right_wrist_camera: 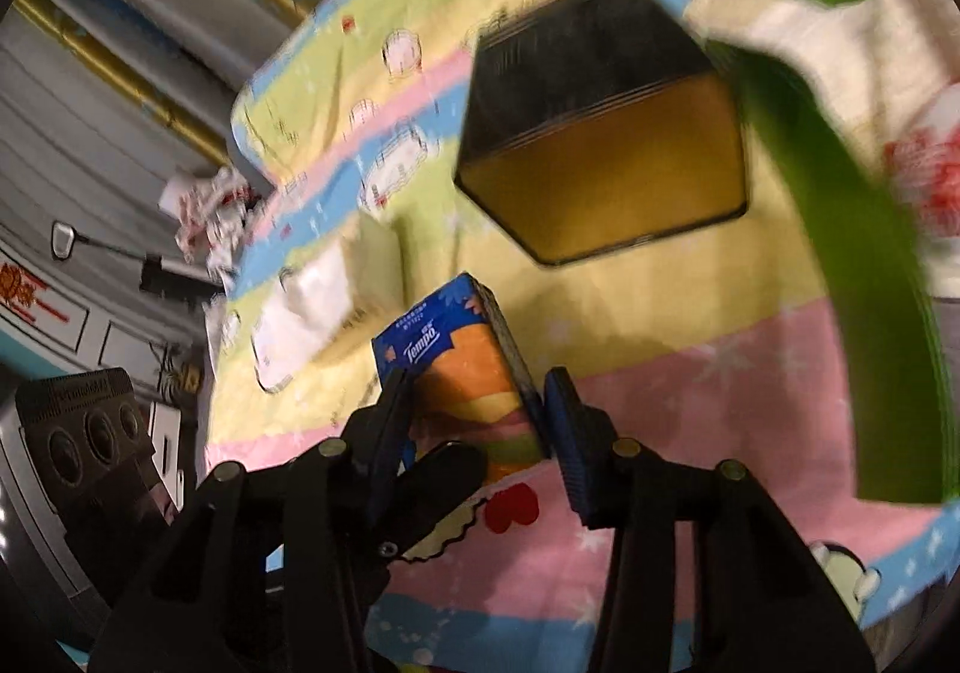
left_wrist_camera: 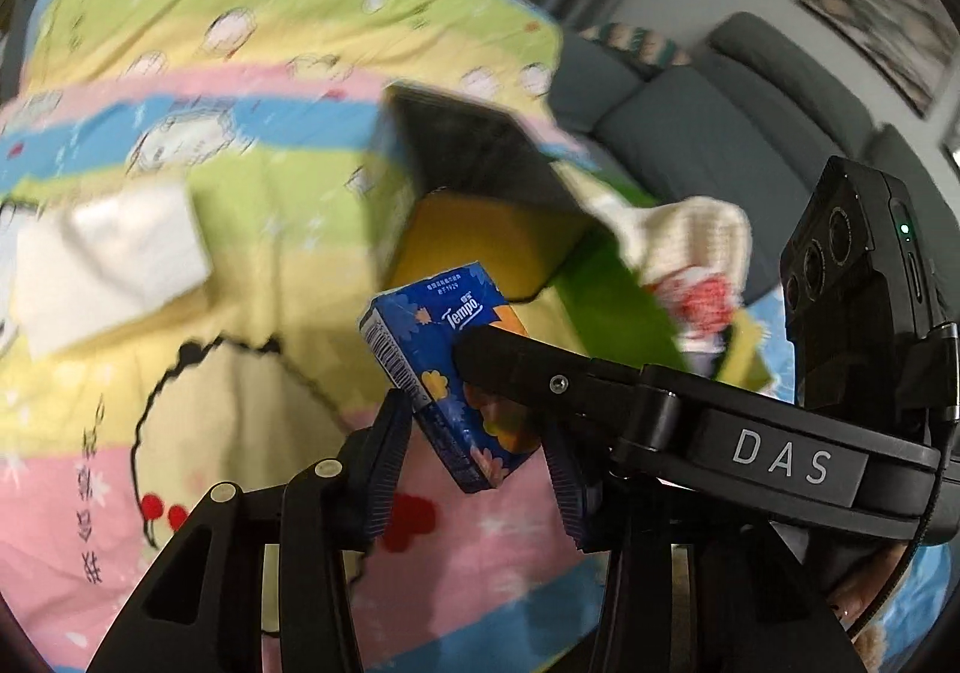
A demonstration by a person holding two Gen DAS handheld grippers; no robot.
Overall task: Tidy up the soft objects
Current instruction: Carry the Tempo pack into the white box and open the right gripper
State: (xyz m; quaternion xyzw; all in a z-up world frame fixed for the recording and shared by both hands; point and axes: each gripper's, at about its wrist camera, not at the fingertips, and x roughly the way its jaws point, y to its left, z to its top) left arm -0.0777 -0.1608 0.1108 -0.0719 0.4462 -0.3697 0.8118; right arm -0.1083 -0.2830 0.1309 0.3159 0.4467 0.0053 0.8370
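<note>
A blue Tempo tissue pack (left_wrist_camera: pixel 444 349) hangs above the striped cartoon bedsheet (left_wrist_camera: pixel 240 181), gripped from two sides. My left gripper (left_wrist_camera: pixel 474 427) is shut on its lower part, pads against the barcode side and the opposite side. A finger (left_wrist_camera: pixel 522 367) of the right gripper crosses in from the right and lies on the pack's face. In the right wrist view my right gripper (right_wrist_camera: pixel 477 391) is shut on the same pack (right_wrist_camera: pixel 462 367), and one left finger (right_wrist_camera: pixel 444 475) sticks in below it.
A black box with a yellow inside (left_wrist_camera: pixel 480 181) (right_wrist_camera: pixel 600 132) lies open on the sheet behind the pack. Beside it are a green box (left_wrist_camera: pixel 618 301) (right_wrist_camera: pixel 870 253) and a white towel with red print (left_wrist_camera: pixel 690 235). A white folded pack (left_wrist_camera: pixel 108 265) lies left. Grey sofa (left_wrist_camera: pixel 720 120) behind.
</note>
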